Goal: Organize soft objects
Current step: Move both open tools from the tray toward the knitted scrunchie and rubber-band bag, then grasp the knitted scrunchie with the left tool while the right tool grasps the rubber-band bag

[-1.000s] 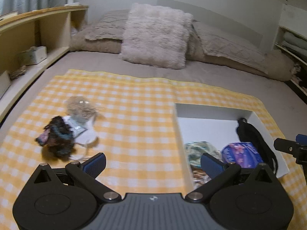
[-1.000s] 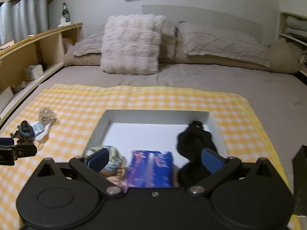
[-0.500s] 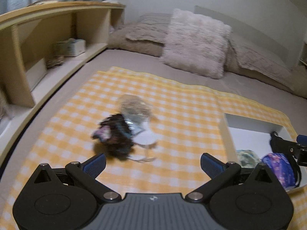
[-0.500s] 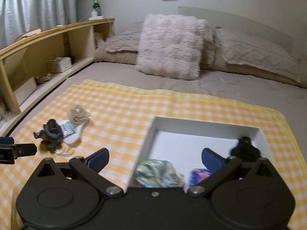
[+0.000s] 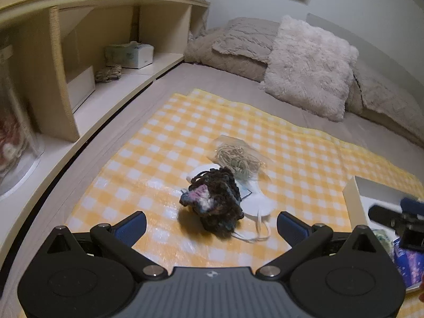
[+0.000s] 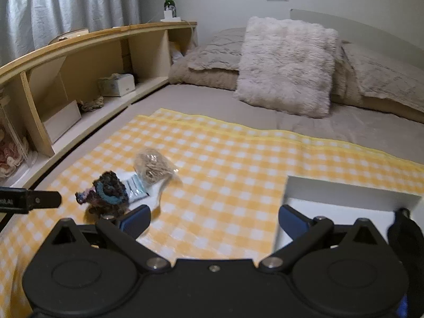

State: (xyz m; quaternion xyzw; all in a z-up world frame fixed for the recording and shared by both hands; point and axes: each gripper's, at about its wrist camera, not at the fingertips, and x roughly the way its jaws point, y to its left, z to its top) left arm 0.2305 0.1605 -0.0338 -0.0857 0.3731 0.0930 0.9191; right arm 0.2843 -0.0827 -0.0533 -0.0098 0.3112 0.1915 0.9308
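A dark knitted bundle [image 5: 214,198] with pink and blue patches lies on the yellow checked cloth [image 5: 164,164], just ahead of my left gripper [image 5: 211,225], which is open and empty. Under and behind the bundle lie a white face mask [image 5: 255,204] and a clear bag of tan rubber bands [image 5: 238,157]. From the right wrist view the bundle [image 6: 106,190], the mask [image 6: 137,185] and the bag [image 6: 153,167] sit ahead to the left. My right gripper [image 6: 214,221] is open over bare cloth. The white box [image 6: 352,193] stands at the right, with a black item [image 6: 405,233] inside.
A wooden shelf unit [image 6: 79,61] runs along the bed's left side, holding a tissue box [image 5: 129,54] and a green bottle [image 6: 169,1] on top. A fluffy pillow [image 6: 286,63] and grey pillows lie at the head of the bed. The box corner [image 5: 355,185] holds a purple packet [image 5: 408,262].
Both grippers have swung left, away from the white box and towards the pile. The knitted bundle now sits centred just ahead of my left gripper. Both stay open.
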